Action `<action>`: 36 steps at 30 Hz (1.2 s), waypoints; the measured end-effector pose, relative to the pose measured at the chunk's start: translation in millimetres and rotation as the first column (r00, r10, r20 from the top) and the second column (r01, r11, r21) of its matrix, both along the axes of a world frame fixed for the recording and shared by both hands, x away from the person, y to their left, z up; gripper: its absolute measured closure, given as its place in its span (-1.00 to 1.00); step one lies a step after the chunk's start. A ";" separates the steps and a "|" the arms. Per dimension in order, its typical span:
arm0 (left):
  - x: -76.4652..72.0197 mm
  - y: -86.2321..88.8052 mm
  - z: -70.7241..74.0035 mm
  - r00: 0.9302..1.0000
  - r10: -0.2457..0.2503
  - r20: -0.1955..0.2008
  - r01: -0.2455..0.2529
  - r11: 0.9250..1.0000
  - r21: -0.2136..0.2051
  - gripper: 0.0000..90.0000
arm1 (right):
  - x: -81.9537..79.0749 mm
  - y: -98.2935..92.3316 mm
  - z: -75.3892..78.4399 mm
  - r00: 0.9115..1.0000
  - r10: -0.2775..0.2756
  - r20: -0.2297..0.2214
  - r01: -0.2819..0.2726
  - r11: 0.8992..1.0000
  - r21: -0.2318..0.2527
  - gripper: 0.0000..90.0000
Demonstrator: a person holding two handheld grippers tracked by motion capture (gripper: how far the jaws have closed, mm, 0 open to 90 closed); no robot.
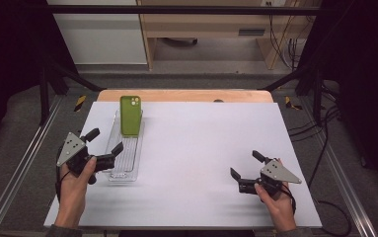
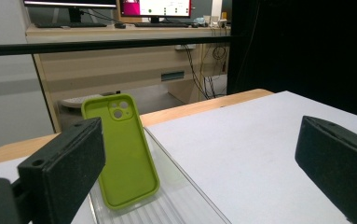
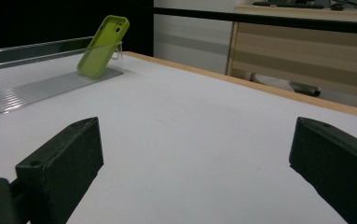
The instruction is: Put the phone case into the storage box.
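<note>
A: From the high view?
B: A green case leans upright at the far end of a clear tray. The left gripper gapes over the tray's near end; the right gripper gapes well apart.

A: Left gripper view?
B: Jaws wide, case ahead.

A: Right gripper view?
B: Jaws wide, nothing between; case far off.

Lab/office: desk w/ monitors, keyboards, cables, black frame rig.

Black claws, grey triangular plates
</note>
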State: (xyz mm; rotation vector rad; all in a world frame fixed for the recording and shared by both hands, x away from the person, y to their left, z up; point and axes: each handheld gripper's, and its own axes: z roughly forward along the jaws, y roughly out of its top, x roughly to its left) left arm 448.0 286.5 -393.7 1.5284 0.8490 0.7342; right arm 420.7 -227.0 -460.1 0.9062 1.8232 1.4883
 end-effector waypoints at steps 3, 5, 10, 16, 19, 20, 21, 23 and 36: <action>-1.9 1.9 -4.4 1.000 0.003 -0.003 -0.003 1.000 -0.003 -0.97 | 0.0 0.0 0.0 1.000 0.000 0.000 0.000 1.000 -0.001 -0.93; -3.6 3.4 -7.4 1.000 0.005 -0.004 -0.005 1.000 -0.006 -0.97 | 0.0 0.0 0.0 1.000 0.000 0.000 0.000 1.000 -0.001 -0.93; -7.5 5.7 -12.7 1.000 -0.007 0.007 0.007 1.000 0.000 -0.97 | 0.1 -0.1 0.0 1.000 0.000 0.000 0.000 1.000 -0.001 -0.93; -10.3 7.0 -15.7 1.000 -0.017 0.010 0.017 1.000 -0.004 -0.97 | 0.1 -0.7 0.2 1.000 -0.001 0.002 0.001 1.000 0.000 -0.93; -11.4 7.7 -17.7 1.000 -0.018 0.009 0.018 1.000 -0.002 -0.97 | 0.0 -0.6 0.1 1.000 0.000 0.001 0.000 1.000 0.000 -0.93; -11.6 7.7 -18.3 1.000 -0.016 0.008 0.016 1.000 -0.003 -0.97 | 0.0 -0.6 0.1 1.000 0.000 0.001 0.000 1.000 -0.001 -0.93; -11.9 8.2 -18.8 1.000 -0.016 0.009 0.016 1.000 -0.002 -0.97 | 0.0 -0.5 0.1 1.000 0.000 0.000 0.000 1.000 -0.001 -0.93; -12.6 8.5 -19.8 1.000 -0.016 0.010 0.016 1.000 -0.003 -0.97 | 0.0 -0.6 0.1 1.000 0.000 0.001 0.000 1.000 -0.001 -0.93; -20.8 10.1 -28.4 0.999 -0.033 0.044 0.033 0.999 0.005 -0.97 | -0.2 -1.1 0.5 1.000 0.000 0.003 0.000 1.000 -0.002 -0.93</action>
